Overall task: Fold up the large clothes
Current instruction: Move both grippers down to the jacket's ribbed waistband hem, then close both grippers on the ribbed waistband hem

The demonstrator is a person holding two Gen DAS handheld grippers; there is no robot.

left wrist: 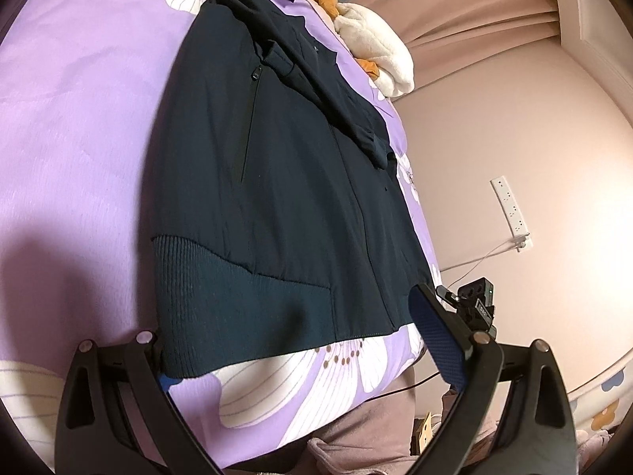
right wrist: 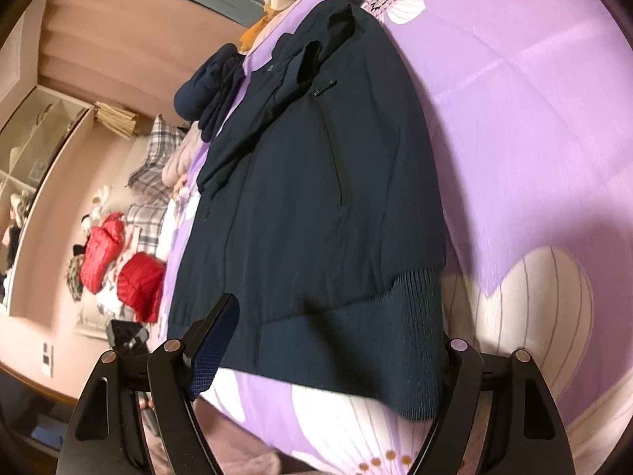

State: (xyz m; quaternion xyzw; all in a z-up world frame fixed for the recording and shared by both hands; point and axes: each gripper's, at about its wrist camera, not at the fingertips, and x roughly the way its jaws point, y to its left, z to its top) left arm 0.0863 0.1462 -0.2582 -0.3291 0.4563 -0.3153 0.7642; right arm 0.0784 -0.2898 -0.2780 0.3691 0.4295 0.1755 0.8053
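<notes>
1. A dark navy jacket [left wrist: 277, 182] lies flat on a bed with a purple floral bedspread [left wrist: 79, 118]. Its ribbed hem [left wrist: 245, 316] is toward the near edge of the bed and its collar toward the far end.
2. Both sleeves are folded in over the jacket's front; one sleeve [left wrist: 328, 91] runs diagonally across the chest.
3. The left claw [left wrist: 285, 340] hangs at the near edge of the bed, jaws wide apart. The hem's corner sits between them, and the pads do not press on it.
4. The right claw [right wrist: 332, 340] is at the same edge, jaws also spread wide. The hem [right wrist: 356, 340] lies between them, ungripped; its ribbed corner is just beside one finger [right wrist: 455, 360].
5. A cream and orange plush toy [left wrist: 376, 47] lies at the far end of the bed, beyond the collar.
6. Another dark garment [right wrist: 209, 91] is bunched near the far side edge of the bed, beside the jacket's shoulder.
</notes>
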